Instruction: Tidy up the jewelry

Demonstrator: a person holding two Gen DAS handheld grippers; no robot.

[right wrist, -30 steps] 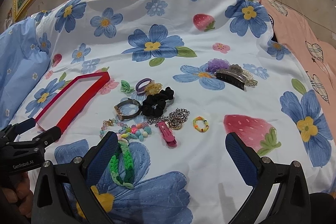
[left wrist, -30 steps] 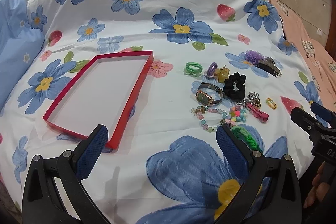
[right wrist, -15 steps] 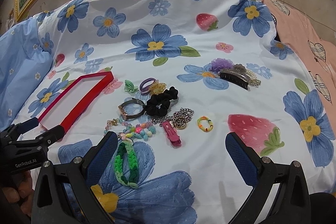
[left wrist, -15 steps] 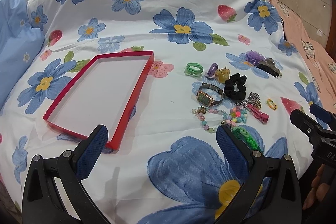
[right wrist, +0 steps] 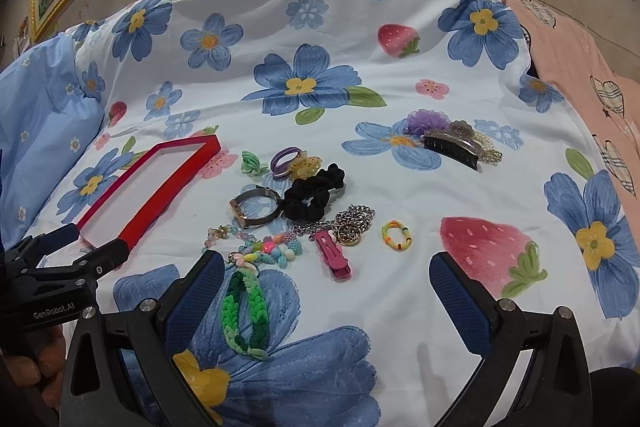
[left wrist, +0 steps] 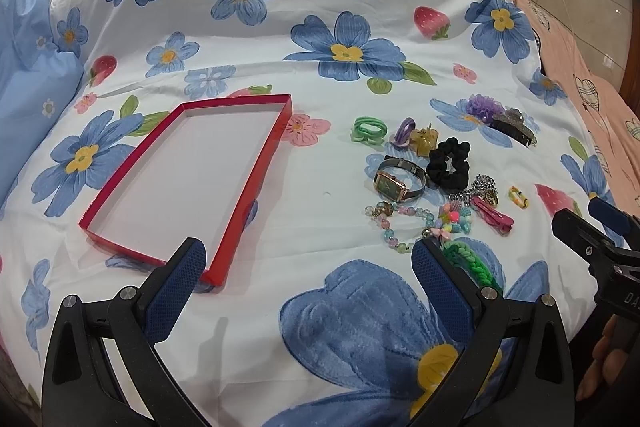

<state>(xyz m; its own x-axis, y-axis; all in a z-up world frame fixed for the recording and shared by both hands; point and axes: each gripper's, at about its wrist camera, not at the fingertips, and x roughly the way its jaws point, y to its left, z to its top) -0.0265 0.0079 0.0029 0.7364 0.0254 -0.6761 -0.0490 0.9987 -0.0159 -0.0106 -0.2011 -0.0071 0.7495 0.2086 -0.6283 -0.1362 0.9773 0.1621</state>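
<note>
Left gripper (left wrist: 308,267) fingers spread wide, nothing held, low over the bed (left wrist: 320,39), left finger just by the near corner of the red tray (left wrist: 256,163). Right gripper (right wrist: 326,281) fingers likewise apart and empty, above the green braid (right wrist: 244,311). Jewelry clustered right of the tray, apart from it: watch (left wrist: 394,183), black scrunchie (left wrist: 448,165), bead bracelet (left wrist: 396,223), pink clip (right wrist: 334,253), chain (right wrist: 352,221), claw clip (right wrist: 450,147).
</note>
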